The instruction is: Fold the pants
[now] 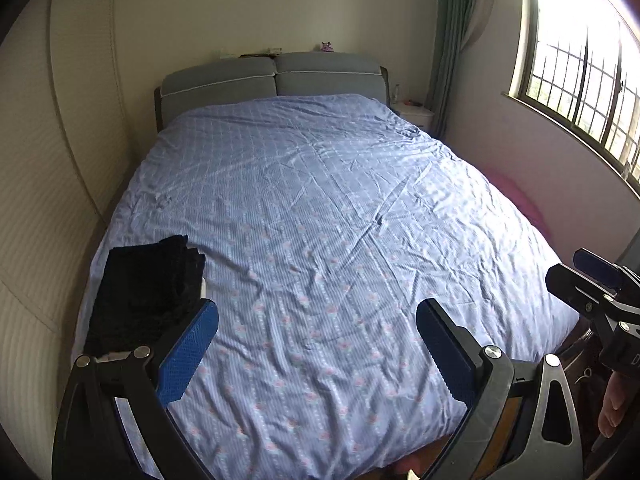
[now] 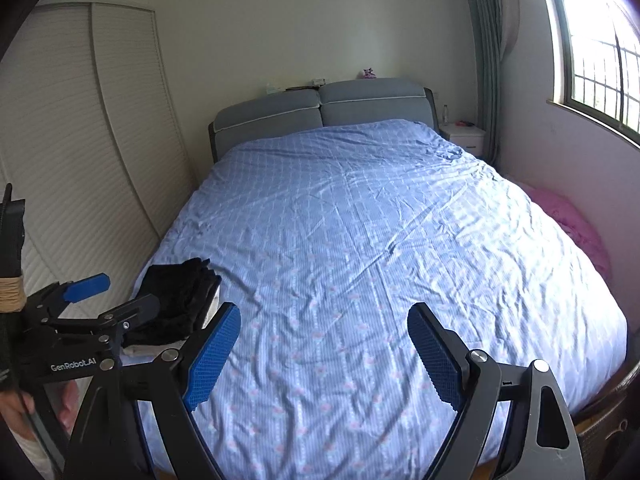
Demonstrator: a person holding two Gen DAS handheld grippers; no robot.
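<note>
Left wrist view: left gripper [image 1: 317,324] over the near edge of the bed [image 1: 320,208], jaws spread wide, nothing between the 2 blue pads [image 1: 188,350], only wrinkled blue quilt beneath. Folded black pants [image 1: 150,292] stacked at the near left corner of the bed, just beside the left edge, partly hidden behind the left-hand pad; a sliver of white showing under the stack. Right gripper [image 1: 592,280] poking in from the right edge of the view, past the bed's near right corner, seen side-on. Grey headboard [image 1: 272,76] at the far edge, white nightstand [image 1: 414,114] off the far right corner, barred window [image 1: 580,76] on the right wall, louvred wardrobe [image 1: 52,184] along the left.

Right wrist view: right gripper [image 2: 324,344] also above the near edge, released, jaws well apart, bare quilt between the pads [image 2: 434,360]. Pants [image 2: 180,300] again at the near left corner, apart from both pads. Left gripper [image 2: 94,300] entering from the left, 1 blue pad lifted clear of the pants, fingers of a hand [image 2: 66,400] below it. Something pink [image 2: 576,224] lying off the right edge of the bed, under the window [image 2: 600,52]. Headboard [image 2: 320,114] and nightstand [image 2: 464,136] at the far end.
</note>
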